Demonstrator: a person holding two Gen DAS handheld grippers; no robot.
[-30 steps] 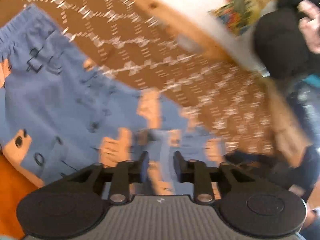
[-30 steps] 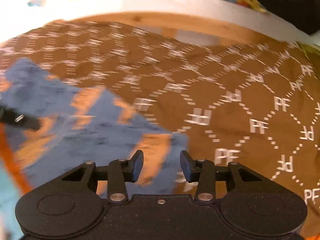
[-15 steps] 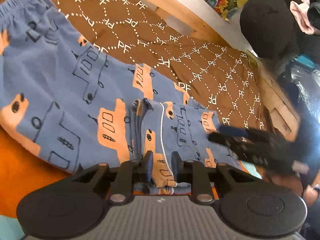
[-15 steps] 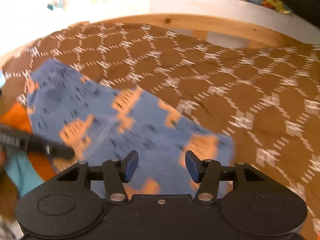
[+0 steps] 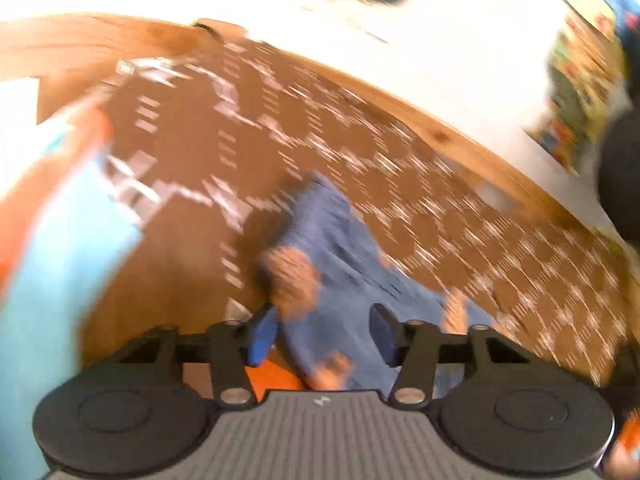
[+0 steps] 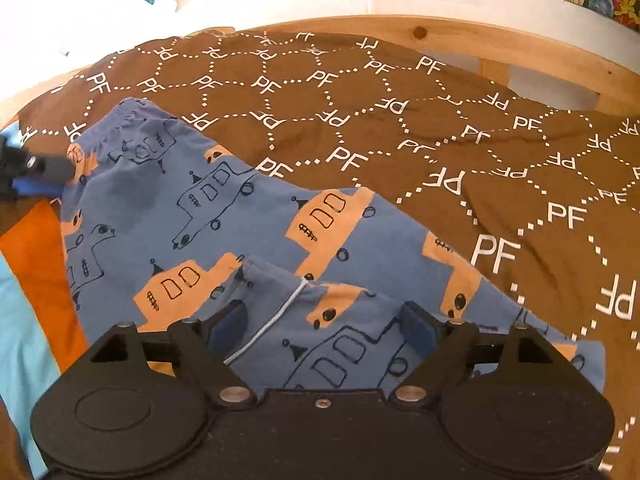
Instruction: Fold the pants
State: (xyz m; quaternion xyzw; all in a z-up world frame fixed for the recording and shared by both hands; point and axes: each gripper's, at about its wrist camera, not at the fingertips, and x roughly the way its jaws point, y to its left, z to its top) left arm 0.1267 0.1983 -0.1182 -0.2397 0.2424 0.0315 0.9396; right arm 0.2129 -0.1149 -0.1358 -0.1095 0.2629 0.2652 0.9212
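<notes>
Fingers of right gripper (image 6: 324,330) spread wide, nothing between them, hovering over folded-over leg end of pants (image 6: 248,216). Fingers of left gripper (image 5: 322,334) also apart, no cloth pinched; left view heavily motion-blurred, so contact with fabric unclear.

Changed since half a second ago: left fingers were nearly closed on the hem bundle, now released and wide. Right fingers opened further. Likely means the fold was just laid down and let go.

Also differs: left camera swung hard, was looking across the pants at 12 o'clock, now sees only a narrow blue strip from 6 toward 12. Right view sharpened up from blur, closer to cloth. Left gripper tip visible at 9 o'clock in right view, at waistband edge.

Pants lie flat on brown PF-print bedspread (image 6: 400,128), waistband toward 10 o'clock, leg end doubled back at 6 o'clock. Orange and cyan bedding (image 6: 36,264) at 8 o'clock.

Judgement: one fold done, next regrasp pending, probably at waistband side.
</notes>
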